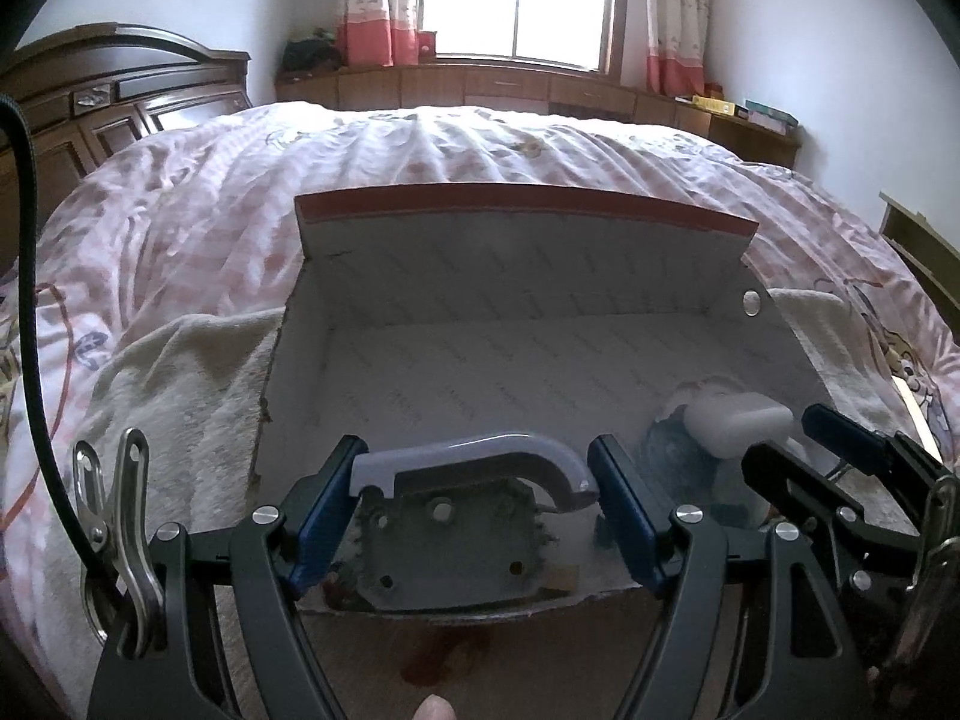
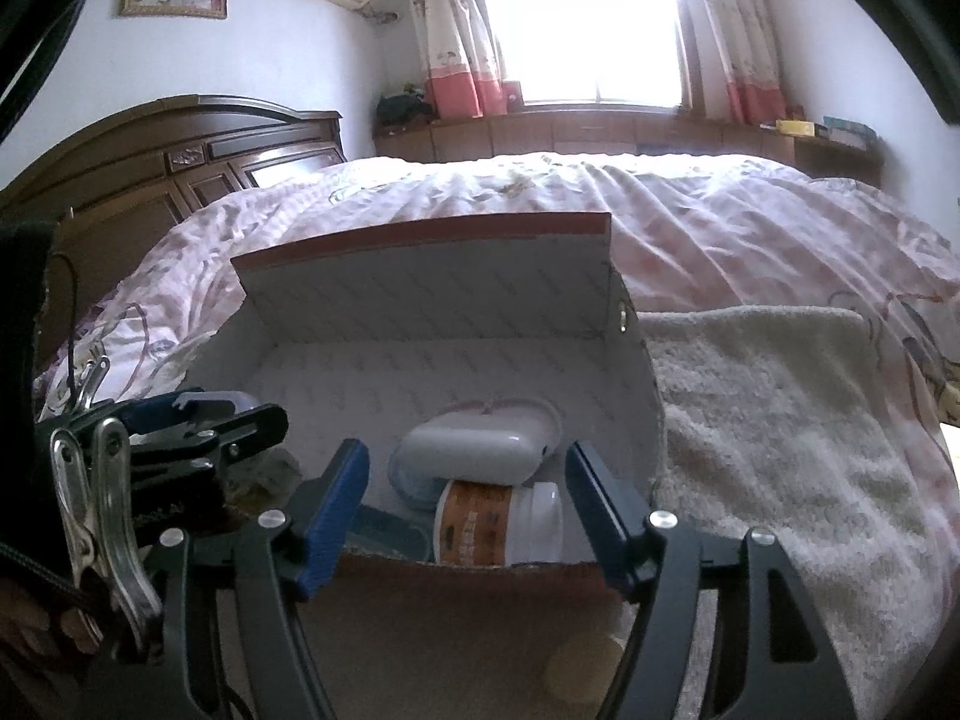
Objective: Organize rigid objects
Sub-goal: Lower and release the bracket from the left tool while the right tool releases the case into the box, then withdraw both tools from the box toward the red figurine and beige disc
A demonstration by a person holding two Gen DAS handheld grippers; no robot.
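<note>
Your left gripper point(image 1: 477, 495) is clamped on a grey metal door handle point(image 1: 474, 468), its blue pads point(image 1: 321, 510) pressing both ends, held just over the near wall of the open cardboard box point(image 1: 480, 276). Your right gripper point(image 2: 465, 510) hangs with its fingers spread apart, gripping nothing, above that same near edge. Inside the box, by its near right corner, a jar point(image 2: 501, 522) with an orange label and white lid lies on its side; a white oval case point(image 2: 474, 453) rests just behind it, touching it. Beneath the box lies a cream towel point(image 2: 780, 396), spread on the pink bedspread point(image 2: 750, 240). Beyond the bed's far edge stand low wooden cabinets point(image 2: 600, 132) under the bright window point(image 2: 576, 18).
</note>
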